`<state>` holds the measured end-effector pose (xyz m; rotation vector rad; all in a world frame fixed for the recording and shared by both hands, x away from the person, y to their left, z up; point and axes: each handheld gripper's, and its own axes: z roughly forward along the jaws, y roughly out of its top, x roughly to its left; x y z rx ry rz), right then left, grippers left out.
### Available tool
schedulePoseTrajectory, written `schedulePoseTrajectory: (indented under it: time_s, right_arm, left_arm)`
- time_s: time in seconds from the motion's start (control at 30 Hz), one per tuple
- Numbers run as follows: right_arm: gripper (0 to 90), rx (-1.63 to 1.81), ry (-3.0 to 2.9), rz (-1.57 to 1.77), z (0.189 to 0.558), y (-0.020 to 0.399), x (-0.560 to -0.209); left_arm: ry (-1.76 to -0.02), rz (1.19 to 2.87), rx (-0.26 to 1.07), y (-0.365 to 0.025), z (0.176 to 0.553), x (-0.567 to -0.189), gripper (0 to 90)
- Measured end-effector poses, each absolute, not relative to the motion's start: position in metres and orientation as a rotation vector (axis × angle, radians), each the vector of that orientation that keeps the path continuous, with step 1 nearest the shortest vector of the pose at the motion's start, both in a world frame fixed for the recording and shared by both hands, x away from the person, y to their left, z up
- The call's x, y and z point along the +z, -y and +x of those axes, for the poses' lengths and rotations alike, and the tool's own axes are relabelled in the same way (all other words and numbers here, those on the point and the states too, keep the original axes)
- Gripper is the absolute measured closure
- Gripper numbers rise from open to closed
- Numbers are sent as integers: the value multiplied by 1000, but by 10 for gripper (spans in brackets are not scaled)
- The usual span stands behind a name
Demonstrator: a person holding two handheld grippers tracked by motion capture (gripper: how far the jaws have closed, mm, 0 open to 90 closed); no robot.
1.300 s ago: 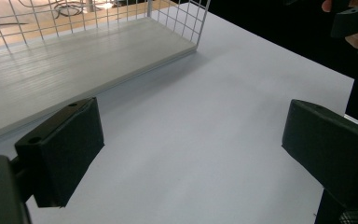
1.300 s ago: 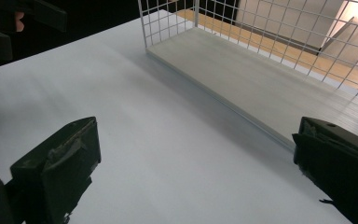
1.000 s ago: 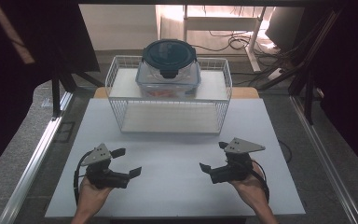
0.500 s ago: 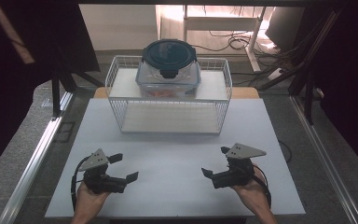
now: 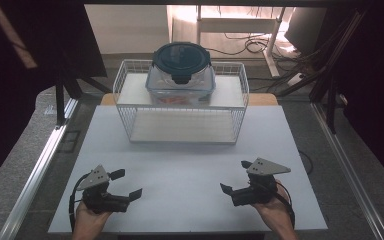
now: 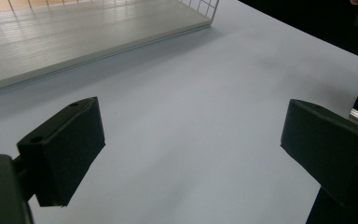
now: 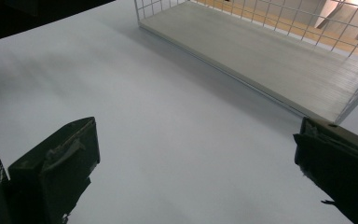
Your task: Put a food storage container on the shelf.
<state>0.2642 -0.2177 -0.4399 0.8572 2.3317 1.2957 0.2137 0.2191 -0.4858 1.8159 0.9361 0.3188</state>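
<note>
Left tool (image 5: 125, 184): we hold a black body with two blocky black jaws, a grey three-cornered plate on top, and a black cable looping from its rear. Right tool (image 5: 235, 177): we hold the same build; its pads (image 7: 56, 172) look scuffed. Our hands are bare.

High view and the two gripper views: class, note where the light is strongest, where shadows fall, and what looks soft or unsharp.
High view: glare washes the floor behind the wire rack; both sides are dark. Left gripper view: the rack casts a soft shadow on the white table, and the left hand-held gripper looks soft-edged. Right gripper view: warm light through the rack mesh, and the right hand-held gripper is blurred.
</note>
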Motion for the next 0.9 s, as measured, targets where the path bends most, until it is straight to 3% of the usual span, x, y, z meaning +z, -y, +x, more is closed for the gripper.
schedulePoseTrajectory:
  time_s: [0.9]
  right_arm:
    - [0, 1265, -2298, 865, 245, 235, -453]
  left_arm:
    - [-943, 1853, 361, -225, 199, -494, 59]
